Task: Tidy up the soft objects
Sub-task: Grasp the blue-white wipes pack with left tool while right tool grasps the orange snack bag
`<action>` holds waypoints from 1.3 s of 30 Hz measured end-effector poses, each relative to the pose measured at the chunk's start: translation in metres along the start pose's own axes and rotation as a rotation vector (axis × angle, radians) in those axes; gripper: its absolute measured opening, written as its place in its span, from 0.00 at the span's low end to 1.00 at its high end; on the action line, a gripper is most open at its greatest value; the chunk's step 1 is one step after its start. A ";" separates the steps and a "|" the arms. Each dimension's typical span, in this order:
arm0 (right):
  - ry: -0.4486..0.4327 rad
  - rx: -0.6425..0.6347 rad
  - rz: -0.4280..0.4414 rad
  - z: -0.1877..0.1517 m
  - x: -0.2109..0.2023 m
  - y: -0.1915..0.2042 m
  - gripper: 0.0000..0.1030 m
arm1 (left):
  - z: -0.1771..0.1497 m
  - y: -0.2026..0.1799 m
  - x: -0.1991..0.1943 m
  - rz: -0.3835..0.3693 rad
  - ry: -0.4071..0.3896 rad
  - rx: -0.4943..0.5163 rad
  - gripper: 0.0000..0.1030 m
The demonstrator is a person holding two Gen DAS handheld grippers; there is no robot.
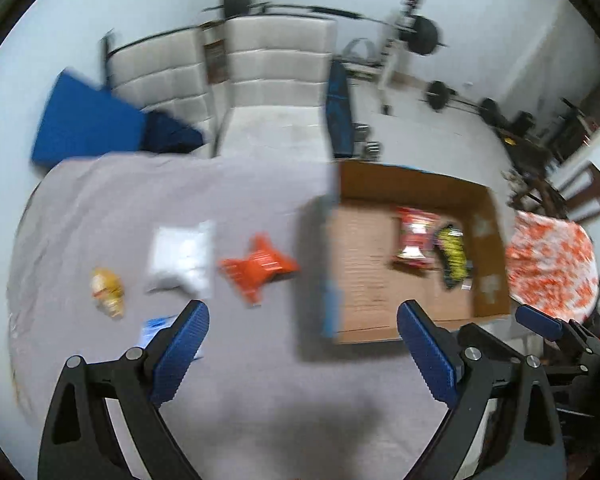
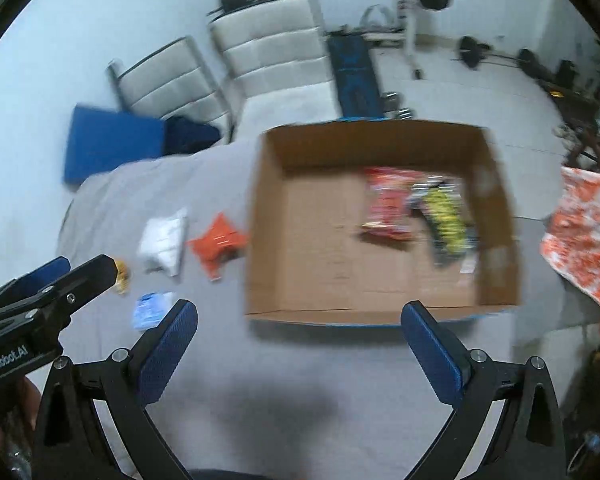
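An open cardboard box [image 2: 380,314] [image 1: 404,330] stands on the grey-covered table. A red snack bag [image 2: 388,204] [image 1: 414,236] and a yellow-black bag [image 2: 446,216] [image 1: 454,256] lie inside. On the cloth to its left lie an orange bag [image 1: 258,266] [image 2: 218,242], a white packet [image 1: 182,258] [image 2: 164,242], a yellow-brown bag [image 1: 108,290] [image 2: 122,276] and a blue-white packet [image 1: 154,328] [image 2: 150,310]. My left gripper [image 1: 302,326] is open and empty above the cloth. My right gripper [image 2: 298,322] is open and empty before the box.
Two white chairs [image 1: 276,60] stand behind the table, with a blue mat [image 1: 88,120] to the left. A weight bench [image 2: 356,76] and barbells [image 1: 424,34] are behind. An orange-white cloth [image 1: 552,264] lies right of the box.
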State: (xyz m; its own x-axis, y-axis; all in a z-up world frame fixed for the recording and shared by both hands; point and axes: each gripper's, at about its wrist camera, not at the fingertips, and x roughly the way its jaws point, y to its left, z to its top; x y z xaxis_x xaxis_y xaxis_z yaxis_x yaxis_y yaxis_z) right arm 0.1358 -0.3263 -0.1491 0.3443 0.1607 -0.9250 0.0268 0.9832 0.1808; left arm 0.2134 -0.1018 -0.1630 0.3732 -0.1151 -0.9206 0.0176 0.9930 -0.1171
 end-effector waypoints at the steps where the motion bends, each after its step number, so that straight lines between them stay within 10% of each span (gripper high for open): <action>1: 0.019 -0.018 0.022 0.001 0.010 0.021 1.00 | -0.001 0.027 0.005 0.024 0.023 -0.035 0.94; 11: 0.205 -0.022 0.123 0.022 0.130 0.146 0.99 | -0.036 0.193 0.094 0.038 0.262 -0.345 0.94; 29: 0.425 0.057 -0.070 0.066 0.307 0.187 0.81 | -0.071 0.193 0.257 -0.018 0.551 -0.231 0.93; 34: 0.476 0.083 -0.116 0.068 0.337 0.182 0.75 | -0.074 0.184 0.243 -0.022 0.481 -0.209 0.56; 39: 0.465 0.072 -0.118 0.070 0.336 0.185 0.48 | -0.076 0.187 0.229 -0.040 0.447 -0.247 0.34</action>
State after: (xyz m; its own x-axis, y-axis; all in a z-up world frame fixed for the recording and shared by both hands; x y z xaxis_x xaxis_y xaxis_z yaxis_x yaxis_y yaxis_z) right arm 0.3217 -0.0970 -0.4029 -0.1209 0.0861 -0.9889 0.1111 0.9911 0.0727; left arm 0.2314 0.0559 -0.4240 -0.0572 -0.2068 -0.9767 -0.2166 0.9576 -0.1901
